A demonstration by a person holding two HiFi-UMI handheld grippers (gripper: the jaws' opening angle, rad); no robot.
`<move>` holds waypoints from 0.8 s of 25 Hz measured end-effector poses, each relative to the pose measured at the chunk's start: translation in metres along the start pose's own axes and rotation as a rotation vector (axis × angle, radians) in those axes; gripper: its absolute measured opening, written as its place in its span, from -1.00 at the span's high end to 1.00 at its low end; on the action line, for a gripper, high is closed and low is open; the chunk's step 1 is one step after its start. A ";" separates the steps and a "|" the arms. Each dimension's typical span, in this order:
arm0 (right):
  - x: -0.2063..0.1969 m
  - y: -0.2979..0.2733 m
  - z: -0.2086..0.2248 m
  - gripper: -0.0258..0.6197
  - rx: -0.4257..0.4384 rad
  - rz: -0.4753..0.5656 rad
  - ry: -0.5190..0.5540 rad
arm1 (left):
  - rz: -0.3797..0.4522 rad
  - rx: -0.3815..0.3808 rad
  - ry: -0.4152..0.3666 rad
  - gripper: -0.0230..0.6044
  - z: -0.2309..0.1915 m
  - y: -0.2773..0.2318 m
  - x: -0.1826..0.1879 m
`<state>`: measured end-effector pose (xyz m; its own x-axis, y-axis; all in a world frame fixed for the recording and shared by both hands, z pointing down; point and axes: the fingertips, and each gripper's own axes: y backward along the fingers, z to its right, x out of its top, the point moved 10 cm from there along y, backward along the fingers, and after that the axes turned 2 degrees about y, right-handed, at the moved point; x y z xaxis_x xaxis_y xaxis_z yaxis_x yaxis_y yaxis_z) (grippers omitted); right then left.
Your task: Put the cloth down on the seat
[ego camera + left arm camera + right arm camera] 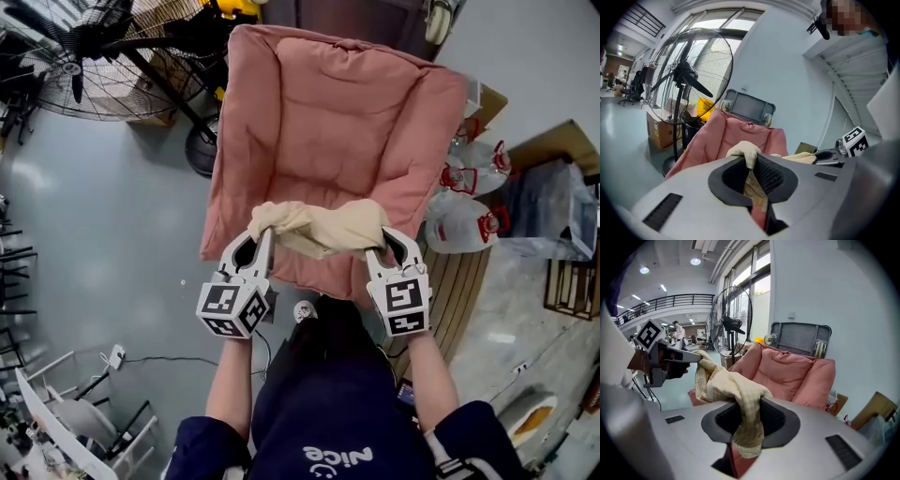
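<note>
- While both claws hold it, the cream cloth (323, 228) hangs bunched between them at about 6 o'clock of the pink padded chair (323, 84), over the front edge of the seat pad (314, 183). Can't tell if it touches.
- L claw (265, 234): jaws nearly together, pinching a thin end of the cloth (746, 152).
- R claw (380, 236): jaws a bit wider, clamped on a thicker wad of cloth (729, 383), w/ a tail poking through below.
- Step, as I read it: lowering phase; cloth not yet laid, neither end let go.
- Next calls for: both claws fwd toward 12 o'clock & down onto the seat pad, then opening both tog. so it doesn't slide off the front lip.
- Floor fan (84, 52) at 10 o'clock and water jugs (464, 225) at 3 o'clock are well apart from the cloth.
</note>
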<state>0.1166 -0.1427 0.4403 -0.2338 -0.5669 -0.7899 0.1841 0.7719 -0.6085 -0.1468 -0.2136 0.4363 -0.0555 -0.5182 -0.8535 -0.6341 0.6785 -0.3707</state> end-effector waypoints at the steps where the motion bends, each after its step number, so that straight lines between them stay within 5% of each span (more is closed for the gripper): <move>1: -0.003 -0.006 0.002 0.56 0.003 -0.006 -0.004 | -0.005 0.004 0.008 0.78 -0.003 -0.004 -0.004; 20: -0.056 -0.118 0.011 0.56 0.049 -0.117 -0.062 | -0.122 0.083 0.089 0.78 -0.063 -0.086 -0.073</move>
<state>0.1188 -0.2051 0.5552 -0.1969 -0.6701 -0.7157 0.2060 0.6854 -0.6984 -0.1375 -0.2666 0.5539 -0.0522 -0.6411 -0.7657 -0.5749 0.6463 -0.5018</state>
